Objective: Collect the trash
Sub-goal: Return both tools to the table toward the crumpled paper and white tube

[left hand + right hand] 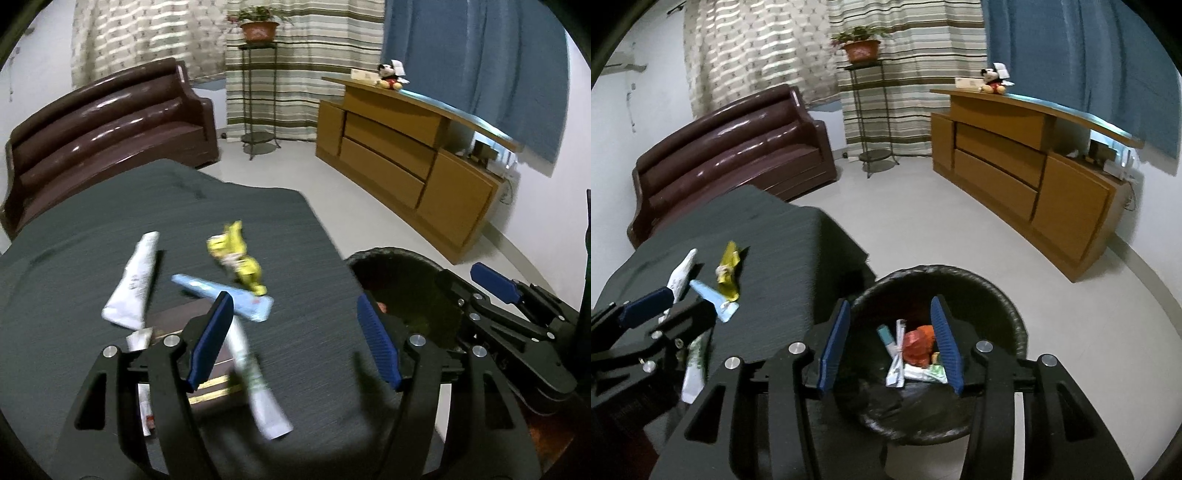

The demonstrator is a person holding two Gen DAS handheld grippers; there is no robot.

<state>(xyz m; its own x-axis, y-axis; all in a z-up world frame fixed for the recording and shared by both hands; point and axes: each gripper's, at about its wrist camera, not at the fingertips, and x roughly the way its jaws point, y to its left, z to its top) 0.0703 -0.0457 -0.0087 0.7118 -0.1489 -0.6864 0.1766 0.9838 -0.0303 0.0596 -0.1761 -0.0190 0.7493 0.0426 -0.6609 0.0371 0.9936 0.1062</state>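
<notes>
Trash lies on a dark grey table [74, 266]: a white tube [133, 280], a light blue tube [225, 297], a crumpled yellow wrapper [238, 258] and another white tube [258, 387] near the front. My left gripper [295, 343] is open and empty just above the front tube. My right gripper [890, 347] is open and empty over a black-lined bin [1008, 314] that holds a red wrapper [918, 345] and white packets [897, 365]. The bin [406, 280] stands right of the table.
A brown sofa [103, 129] stands behind the table. A wooden cabinet [406, 158] with a plush toy [389, 77] runs along the right wall. A plant stand [258, 92] is at the curtains. Pale floor [923, 221] lies between them.
</notes>
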